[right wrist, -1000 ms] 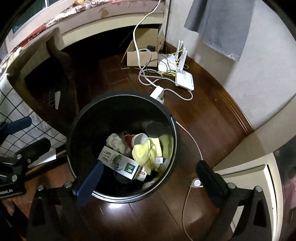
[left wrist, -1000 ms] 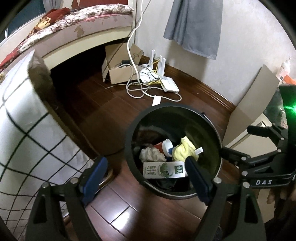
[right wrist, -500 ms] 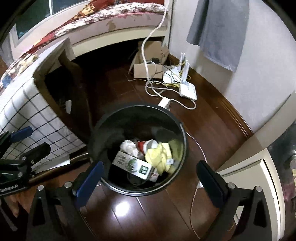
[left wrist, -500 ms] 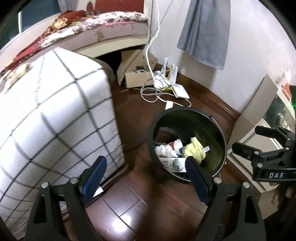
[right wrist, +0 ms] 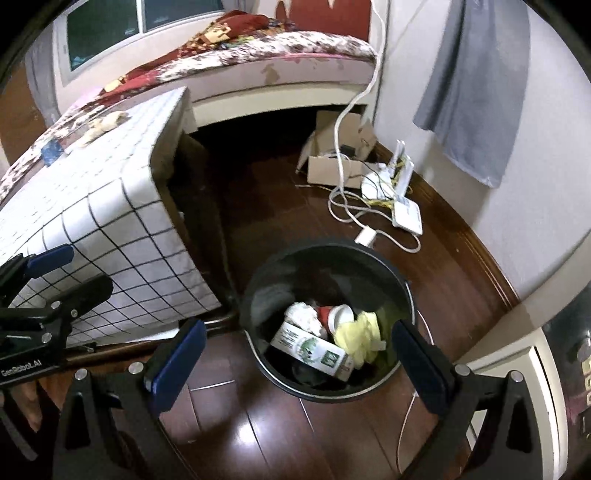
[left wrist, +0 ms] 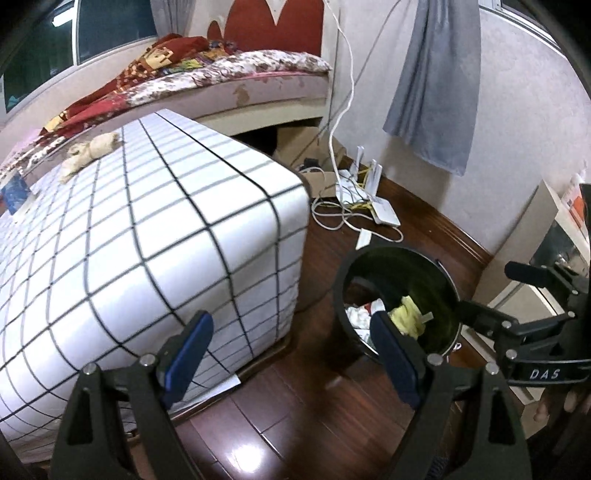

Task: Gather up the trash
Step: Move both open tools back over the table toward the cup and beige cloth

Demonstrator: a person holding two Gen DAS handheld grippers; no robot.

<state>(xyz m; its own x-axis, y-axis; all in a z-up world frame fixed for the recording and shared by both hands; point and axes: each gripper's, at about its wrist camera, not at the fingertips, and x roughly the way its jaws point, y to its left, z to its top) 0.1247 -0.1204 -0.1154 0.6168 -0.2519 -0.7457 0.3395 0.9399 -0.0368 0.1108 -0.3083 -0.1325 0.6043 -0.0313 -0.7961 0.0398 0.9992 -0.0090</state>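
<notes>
Both grippers have risen and drawn back from the black trash bin [right wrist: 328, 321], so that it now sits smaller and lower in each view, and the checked top that was only an edge a second ago fills much of the left wrist picture. The left gripper [left wrist: 291, 350] hangs with its jaws wide apart and nothing between them, over the corner of the white surface [left wrist: 147, 240] covered in a black-grid cloth. The right gripper [right wrist: 295, 358] is likewise spread and empty, above the bin.

Inside the bin lie a green-and-white carton [right wrist: 312, 349], a crumpled white tissue [right wrist: 304, 314], a red-and-white cup [right wrist: 336, 314] and a yellow cloth [right wrist: 360, 338], all heaped together at the bottom. On the surface, near its far edge, rest a beige crumpled piece [left wrist: 90, 153] and a small blue item [left wrist: 14, 188]; what they are is unclear.

The floor [right wrist: 258, 424] is dark glossy wood. Behind the surface stands a bed [left wrist: 236, 70] with a floral mattress and a red patterned blanket. By the wall lie an open cardboard box [right wrist: 336, 162], a tangle of white cables [right wrist: 354, 206] and a white router [right wrist: 406, 216]. A grey cloth [left wrist: 436, 81] hangs on the pale wall, and a window [right wrist: 107, 26] shows dark beyond the bed.
</notes>
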